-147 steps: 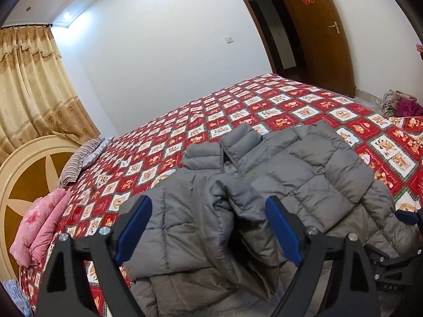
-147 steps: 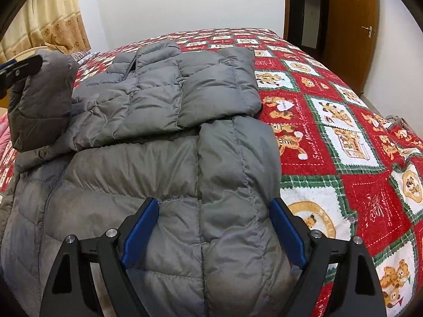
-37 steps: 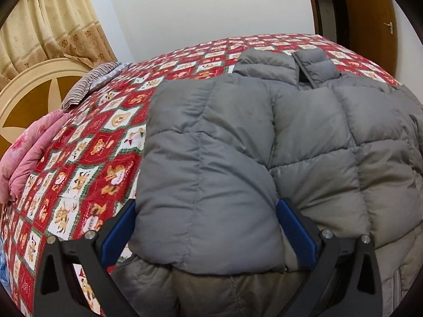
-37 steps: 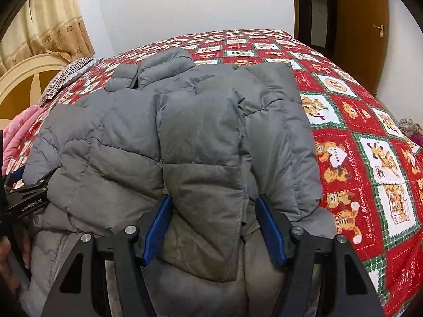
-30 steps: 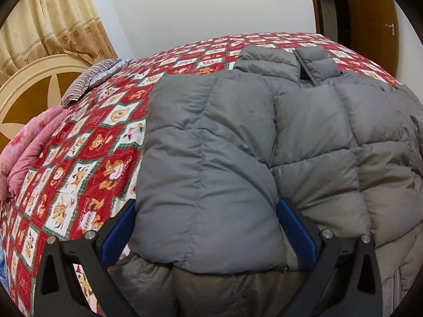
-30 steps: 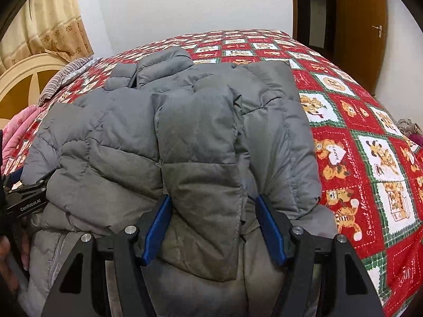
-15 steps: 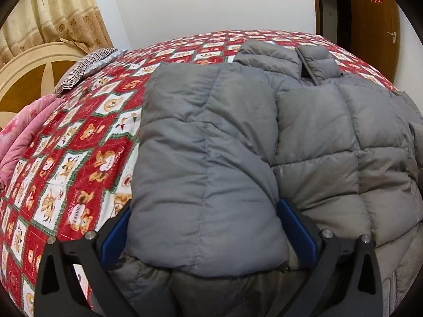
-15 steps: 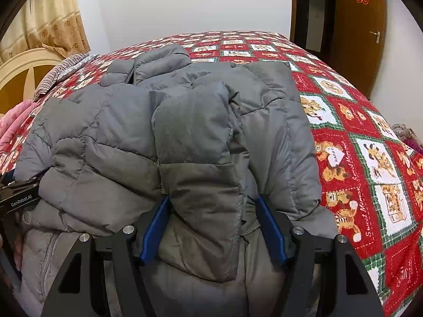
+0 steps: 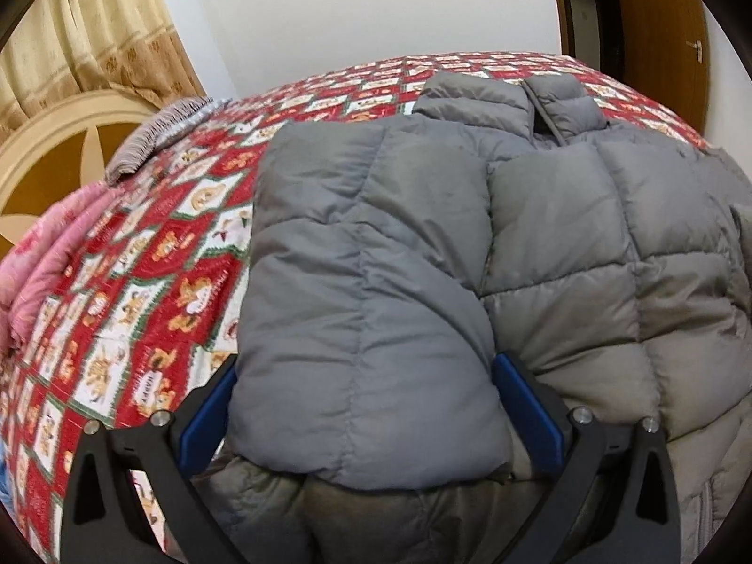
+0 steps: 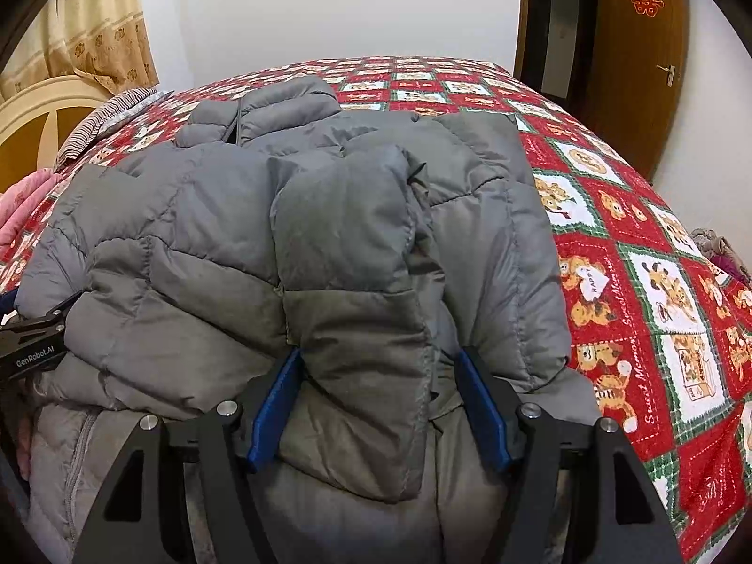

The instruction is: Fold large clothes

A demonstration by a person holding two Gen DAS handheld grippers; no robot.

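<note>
A grey puffer jacket lies on the bed, collar toward the far side, with both sleeves folded in over its front. My left gripper stands wide open around the cuff end of the left sleeve, which lies between the blue pads. My right gripper is partly closed around the other folded sleeve; its blue pads touch the fabric on both sides. The jacket fills the right wrist view, and the left gripper's body shows at its left edge.
The bed is covered with a red, white and green patchwork quilt. A pink blanket and a striped pillow lie by the round headboard at left. A wooden door and an open doorway are at far right.
Since 4.9 s ago both sleeves have been laid over the jacket's front. Over the last second both views have drifted only slightly; the sleeves and grippers keep their places.
</note>
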